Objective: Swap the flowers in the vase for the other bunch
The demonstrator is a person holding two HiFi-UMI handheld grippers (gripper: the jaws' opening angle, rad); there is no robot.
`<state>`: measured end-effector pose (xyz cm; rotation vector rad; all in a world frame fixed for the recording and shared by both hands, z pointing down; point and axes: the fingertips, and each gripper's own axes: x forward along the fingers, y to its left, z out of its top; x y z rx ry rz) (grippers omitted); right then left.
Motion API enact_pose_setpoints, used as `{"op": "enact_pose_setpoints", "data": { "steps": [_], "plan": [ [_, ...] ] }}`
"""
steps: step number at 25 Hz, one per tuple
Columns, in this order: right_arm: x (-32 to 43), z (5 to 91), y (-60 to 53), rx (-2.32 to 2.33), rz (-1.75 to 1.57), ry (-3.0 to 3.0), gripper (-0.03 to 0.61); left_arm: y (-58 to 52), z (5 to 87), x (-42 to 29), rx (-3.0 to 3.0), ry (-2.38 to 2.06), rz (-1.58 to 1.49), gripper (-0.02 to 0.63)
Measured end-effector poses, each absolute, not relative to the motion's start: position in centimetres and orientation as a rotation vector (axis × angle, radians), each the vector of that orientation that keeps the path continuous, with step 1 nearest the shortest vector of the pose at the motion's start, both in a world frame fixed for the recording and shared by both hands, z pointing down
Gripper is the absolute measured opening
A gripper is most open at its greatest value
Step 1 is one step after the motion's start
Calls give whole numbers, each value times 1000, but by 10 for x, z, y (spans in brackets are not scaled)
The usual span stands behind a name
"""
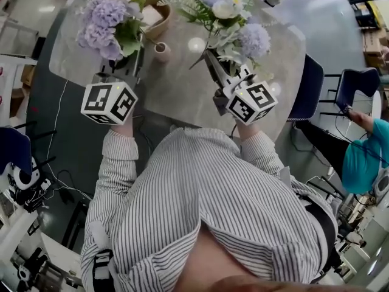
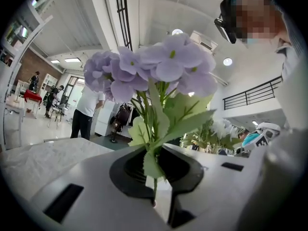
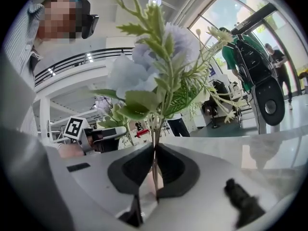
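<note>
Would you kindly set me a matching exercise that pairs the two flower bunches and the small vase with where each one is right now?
Things:
1. purple bunch
2. pale bunch with fern
3. small vase

Places:
A. standing on the table, between the two bunches
B. clamped by its stem in the left gripper
C. clamped by its stem in the right gripper

Pairs: 1-B, 2-C, 3-A.

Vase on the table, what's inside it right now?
No flowers stick out of the small vase; its mouth looks dark. The purple bunch is in the left gripper, the pale mixed bunch in the right gripper. The vase's bottom is hidden.
</note>
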<state>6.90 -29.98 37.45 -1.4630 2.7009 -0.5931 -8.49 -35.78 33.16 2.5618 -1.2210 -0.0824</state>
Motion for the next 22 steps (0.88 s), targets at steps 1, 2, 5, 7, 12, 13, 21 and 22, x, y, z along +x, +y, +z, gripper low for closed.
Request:
{"op": "enact_pose_setpoints", "data": {
  "steps": [1, 2, 5, 7, 12, 13, 21, 22],
  "plan": [
    [70, 376, -301, -1465, -596, 2701, 35, -361, 335, -84, 2560, -1223, -71, 49],
    [71, 378, -302, -1467, -599, 2700, 35, -364, 339, -84, 2556, -1224, -63, 49],
    [72, 383, -302, -1479, -617, 2689, 35, -367, 348, -85, 2550, -1226, -40, 49],
    [74, 387, -301, -1489, -632, 2678, 35, -368, 354, -85, 2554, -1230, -13, 49],
    [88, 395, -308, -1516, -651, 2661, 35, -372, 372, -72, 2542, -1205, 26, 49],
    [89, 398, -312, -1519, -653, 2658, 35, -376, 377, -70, 2536, -1199, 29, 49],
    [87, 407, -320, -1567, -674, 2636, 35, -381, 403, -76, 2503, -1157, 79, 49],
    [89, 409, -320, -1571, -680, 2633, 35, -380, 407, -74, 2497, -1152, 84, 49]
  ]
}}
